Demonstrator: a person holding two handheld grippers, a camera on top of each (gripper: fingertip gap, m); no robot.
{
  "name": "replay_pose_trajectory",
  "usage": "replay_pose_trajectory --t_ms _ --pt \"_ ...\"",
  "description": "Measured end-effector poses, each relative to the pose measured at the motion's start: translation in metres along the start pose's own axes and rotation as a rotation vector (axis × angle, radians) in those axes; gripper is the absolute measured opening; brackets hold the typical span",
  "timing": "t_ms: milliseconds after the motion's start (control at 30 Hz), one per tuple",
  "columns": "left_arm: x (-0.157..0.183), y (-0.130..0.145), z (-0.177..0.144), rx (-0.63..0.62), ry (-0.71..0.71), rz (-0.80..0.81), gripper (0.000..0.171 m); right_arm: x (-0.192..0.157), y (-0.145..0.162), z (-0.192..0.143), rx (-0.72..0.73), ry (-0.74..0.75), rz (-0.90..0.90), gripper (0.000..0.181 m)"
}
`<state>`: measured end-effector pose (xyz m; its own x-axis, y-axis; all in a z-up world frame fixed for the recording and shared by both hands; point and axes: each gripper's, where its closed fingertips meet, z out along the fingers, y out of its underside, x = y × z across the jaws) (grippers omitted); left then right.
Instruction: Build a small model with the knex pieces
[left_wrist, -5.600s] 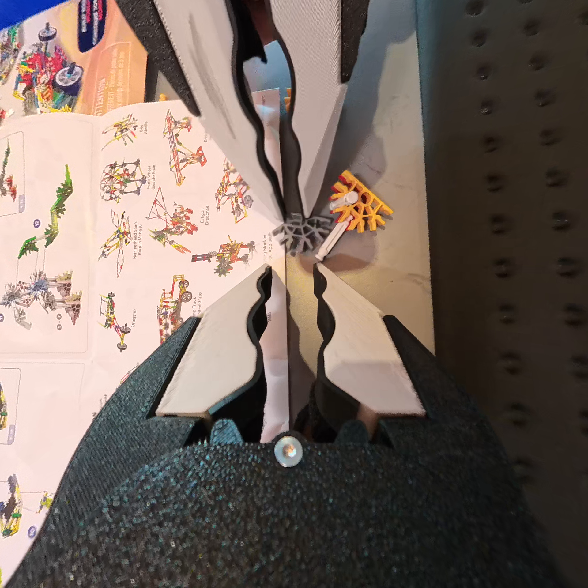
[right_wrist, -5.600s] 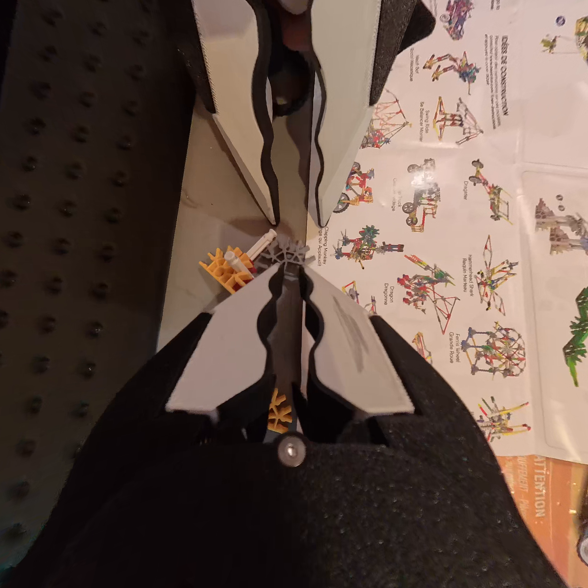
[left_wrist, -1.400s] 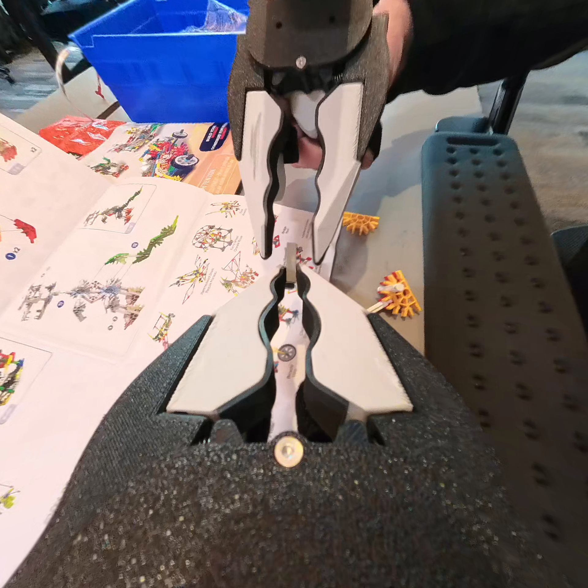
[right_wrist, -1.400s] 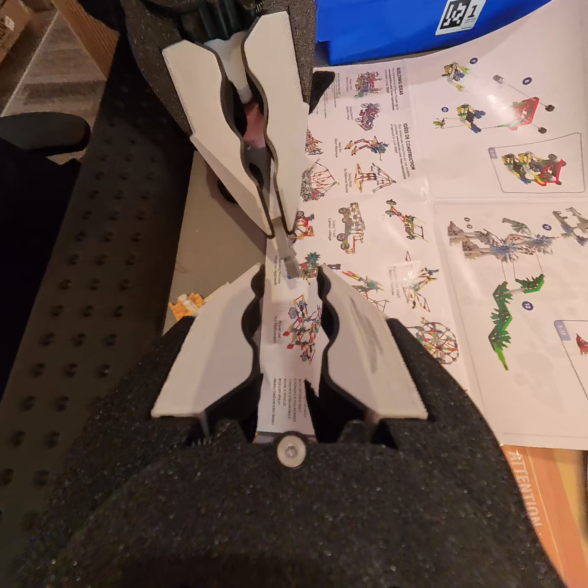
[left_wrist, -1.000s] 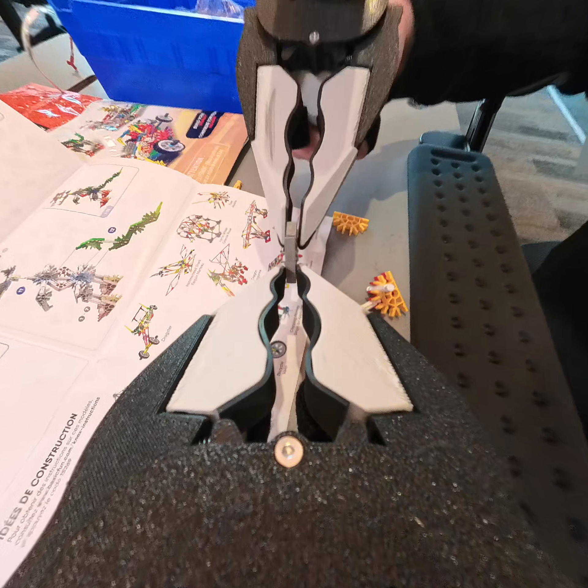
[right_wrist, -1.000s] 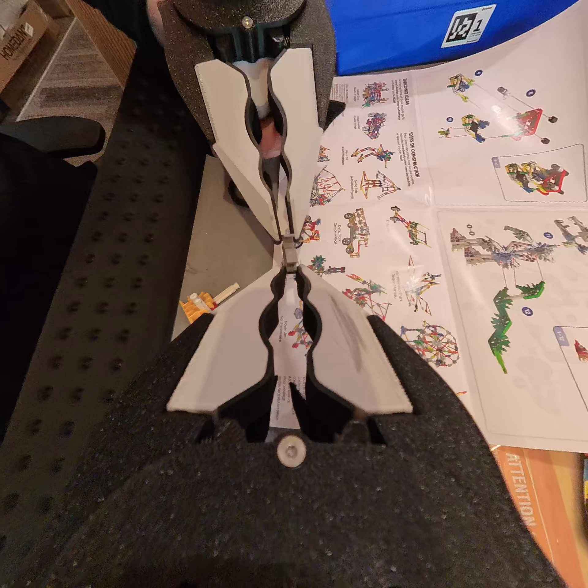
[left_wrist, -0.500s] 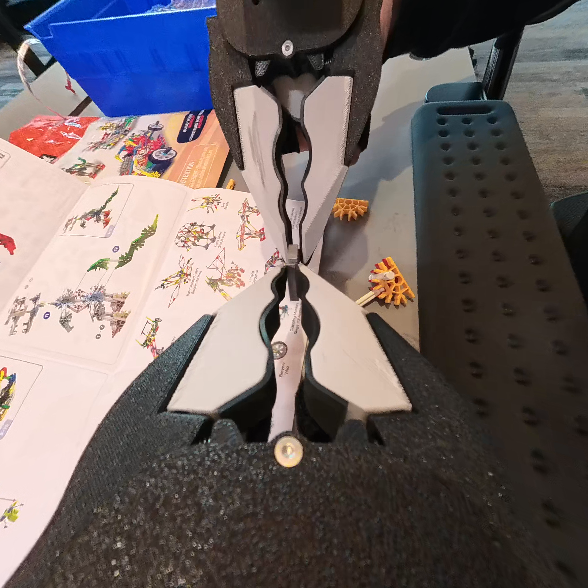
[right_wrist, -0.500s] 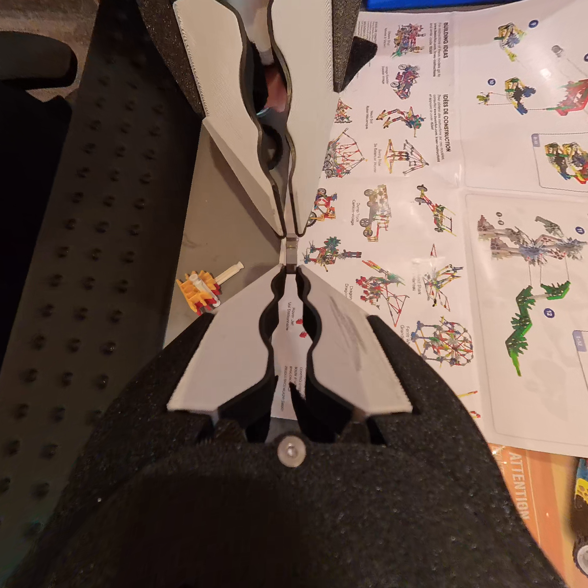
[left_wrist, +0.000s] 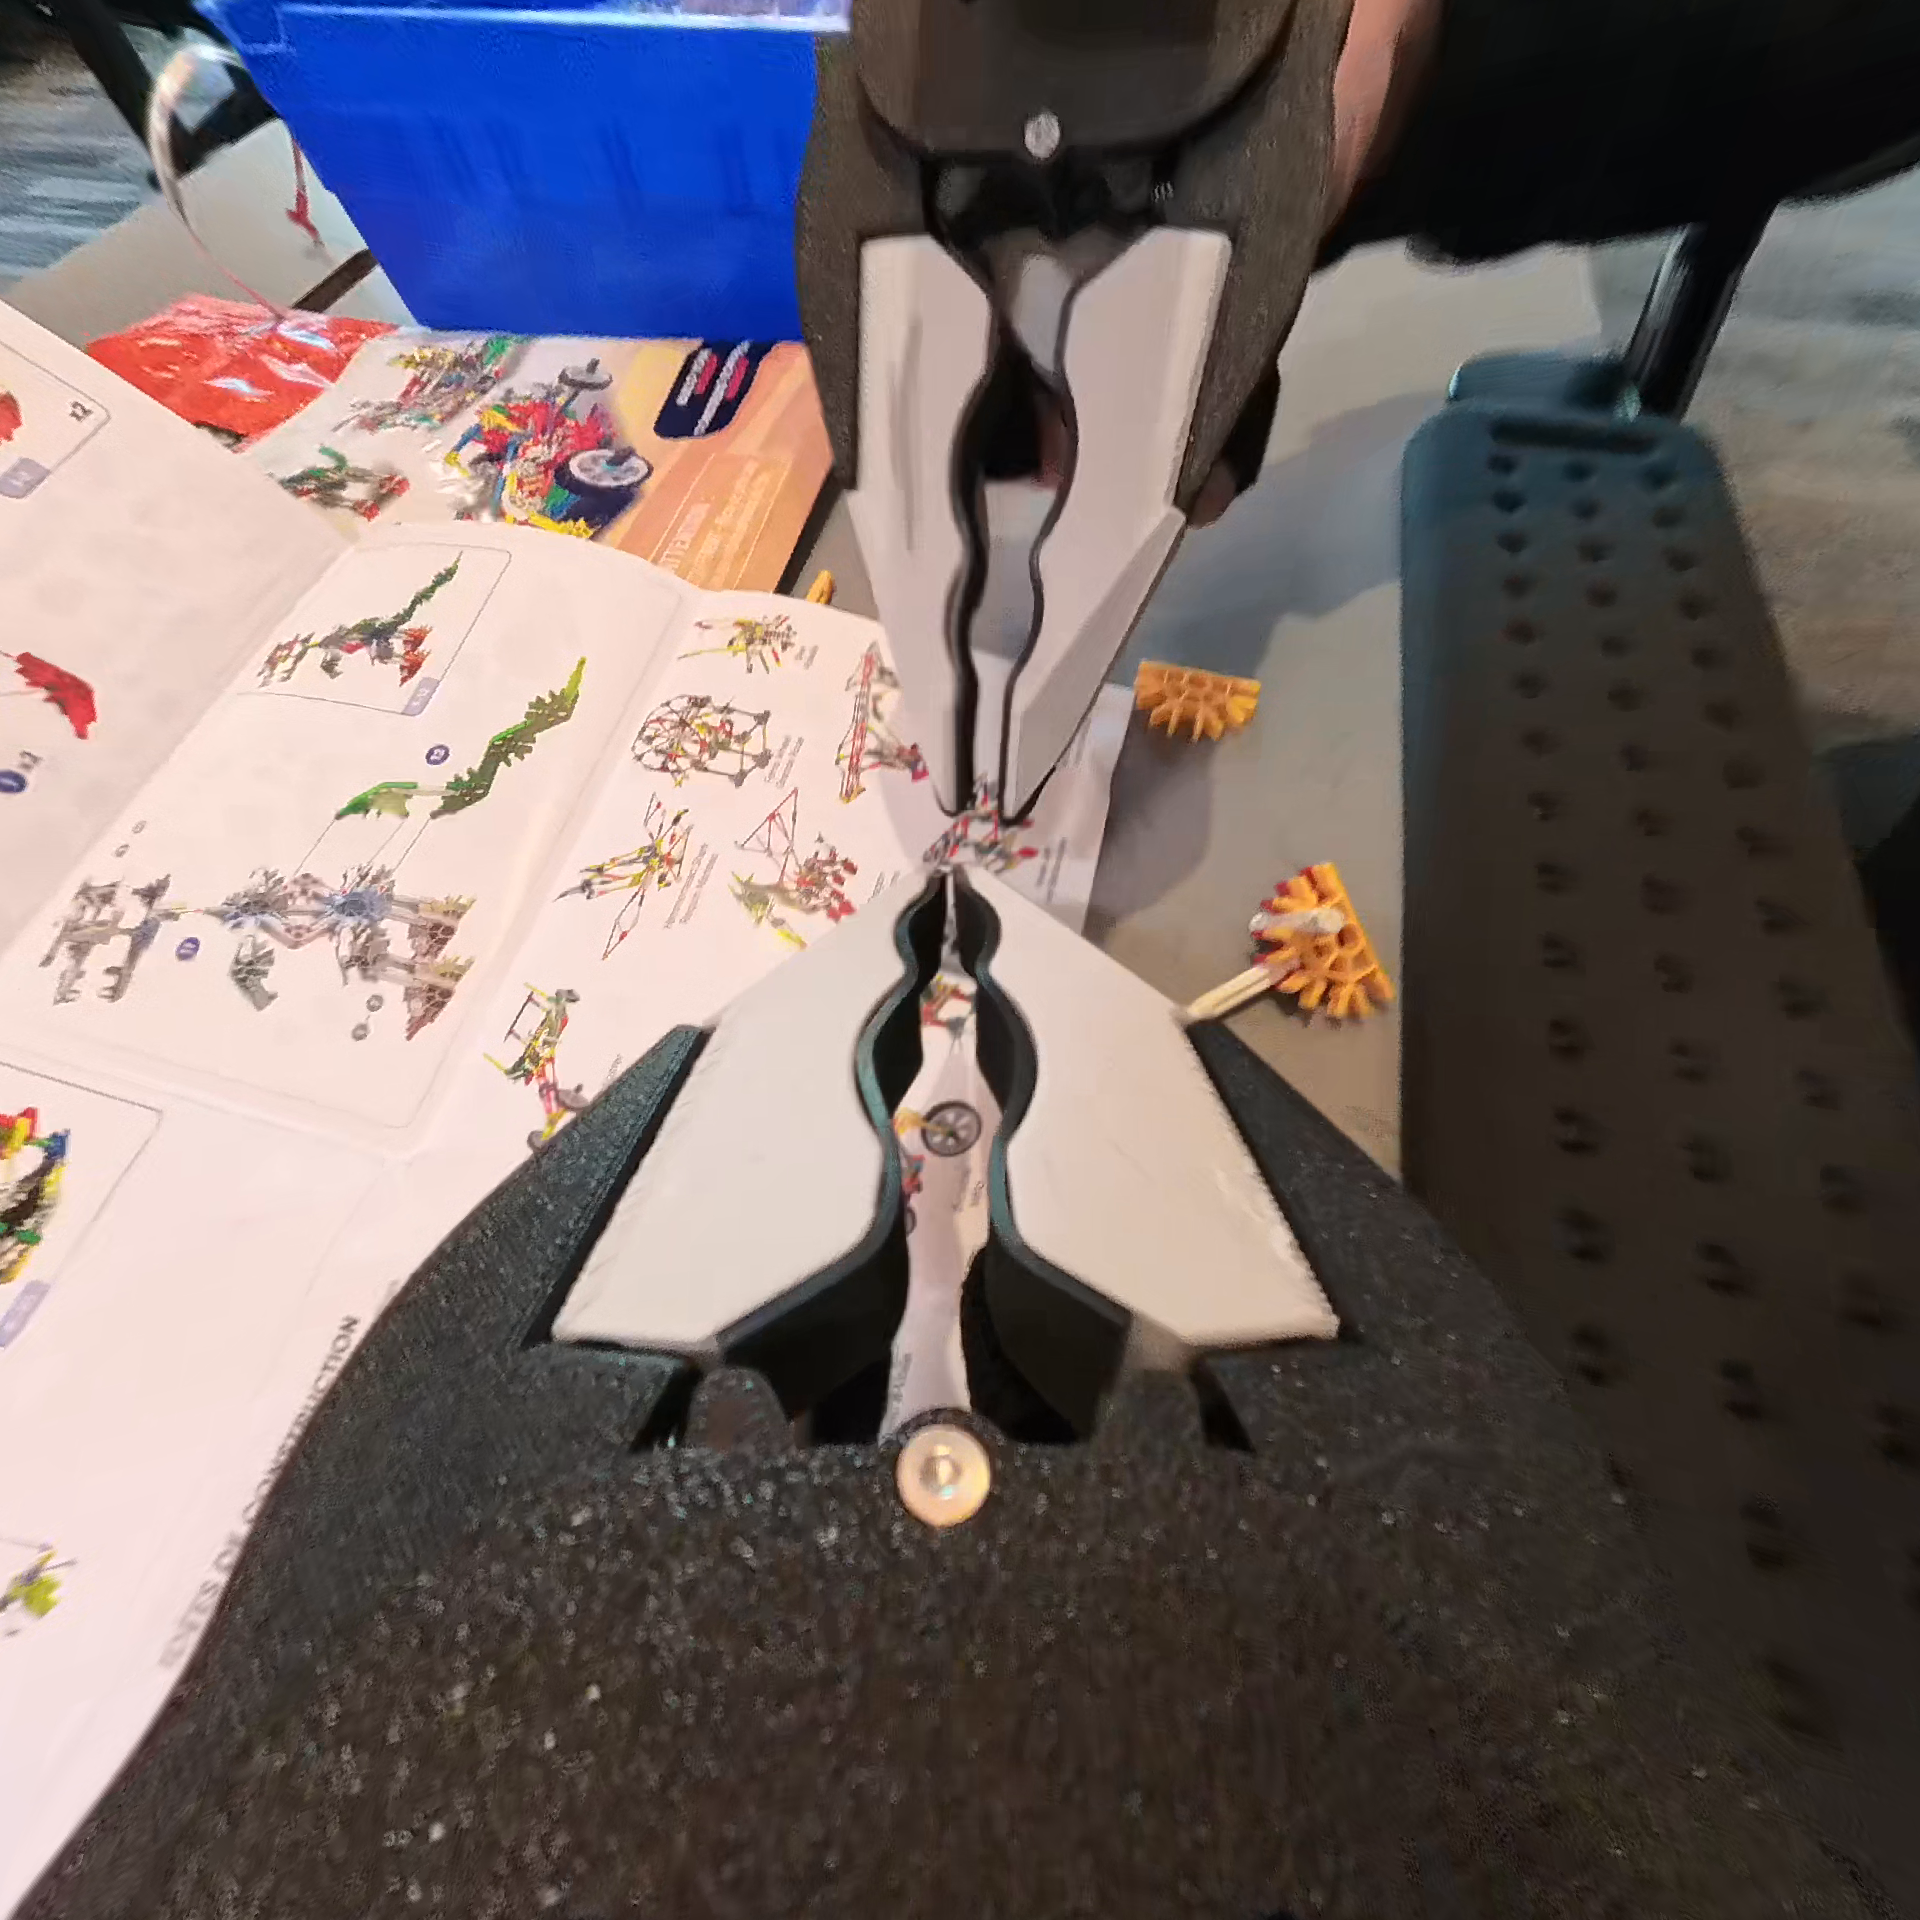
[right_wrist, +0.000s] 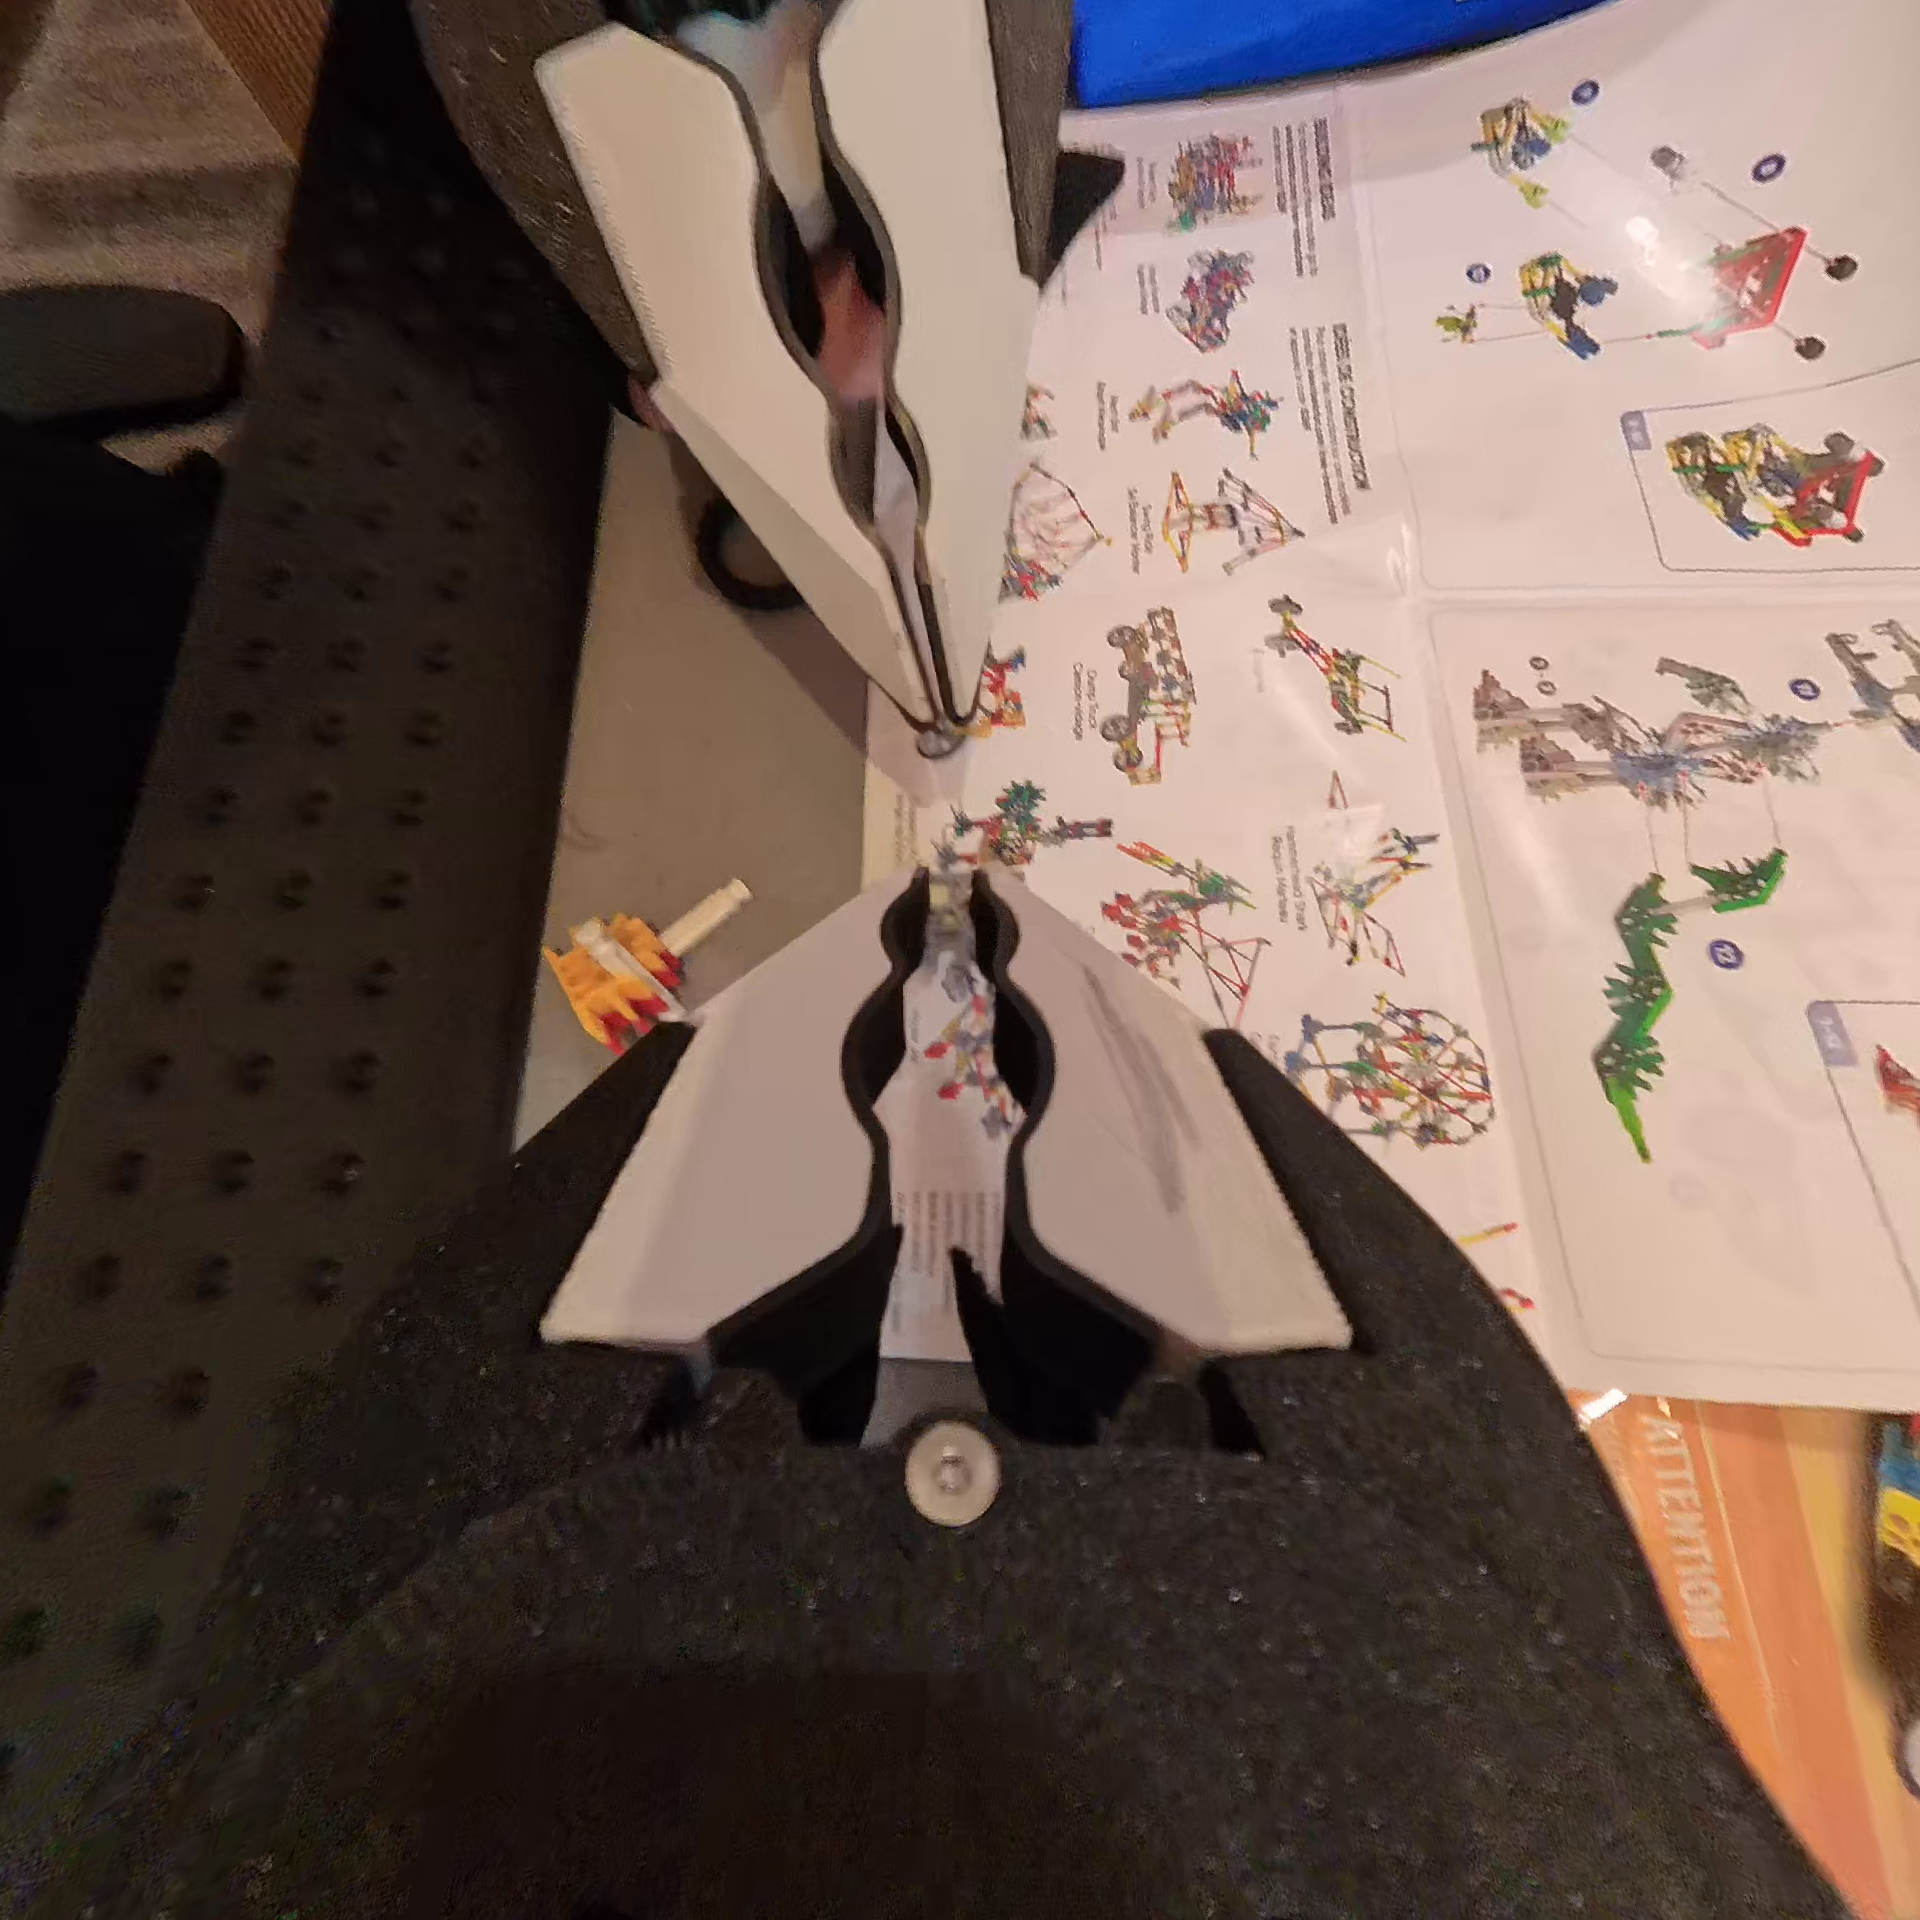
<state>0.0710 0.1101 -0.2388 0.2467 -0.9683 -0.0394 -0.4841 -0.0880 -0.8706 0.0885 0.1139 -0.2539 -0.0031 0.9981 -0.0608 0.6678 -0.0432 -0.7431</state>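
We see a black pad (left_wrist: 1662, 935) with holes on one side of the table (left_wrist: 1309, 582). A big picture sheet (left_wrist: 364, 831) lies flat on the other side, with a blue bin (left_wrist: 571, 187) behind it.

Our two grippers meet tip to tip, near but apart, above the edge of the sheet. The left gripper (left_wrist: 951, 883) has its fingers pressed together, and we see nothing between them. The right gripper (right_wrist: 948, 883) is pressed nearly together too. It seems to pinch a small grey bit (right_wrist: 945, 899), but the blur makes that hard to tell.

A yellow piece (left_wrist: 1320, 956) with a white stick lies on the table just beside the pad. A second yellow one (left_wrist: 1195, 701) lies farther back.
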Motion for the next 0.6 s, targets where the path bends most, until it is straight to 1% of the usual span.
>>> replay_pose_trajectory --t_ms 133,167,233,333,400,433,600 --pt "0.0 0.015 0.006 -0.103 -0.04 0.111 0.013 0.0 0.02 0.01 -0.123 0.036 -0.076 0.037" --pt "0.001 0.018 0.008 -0.119 -0.043 0.123 0.013 -0.002 0.025 0.013 -0.155 0.039 -0.103 0.038" --pt "0.002 0.026 0.011 -0.164 -0.043 0.138 0.016 -0.001 0.034 0.018 -0.205 0.062 -0.149 0.038" --pt "0.004 0.036 0.016 -0.208 -0.042 0.157 0.016 -0.003 0.034 0.025 -0.203 0.056 -0.151 0.037" --pt "0.006 0.042 0.018 -0.238 -0.039 0.166 0.016 -0.003 0.033 0.028 -0.204 0.06 -0.161 0.03" --pt "0.006 0.045 0.02 -0.251 -0.044 0.173 0.016 -0.004 0.032 0.029 -0.199 0.059 -0.163 0.021" --pt "0.009 0.05 0.022 -0.275 -0.035 0.188 0.017 -0.007 0.029 0.032 -0.187 0.049 -0.166 0.02"
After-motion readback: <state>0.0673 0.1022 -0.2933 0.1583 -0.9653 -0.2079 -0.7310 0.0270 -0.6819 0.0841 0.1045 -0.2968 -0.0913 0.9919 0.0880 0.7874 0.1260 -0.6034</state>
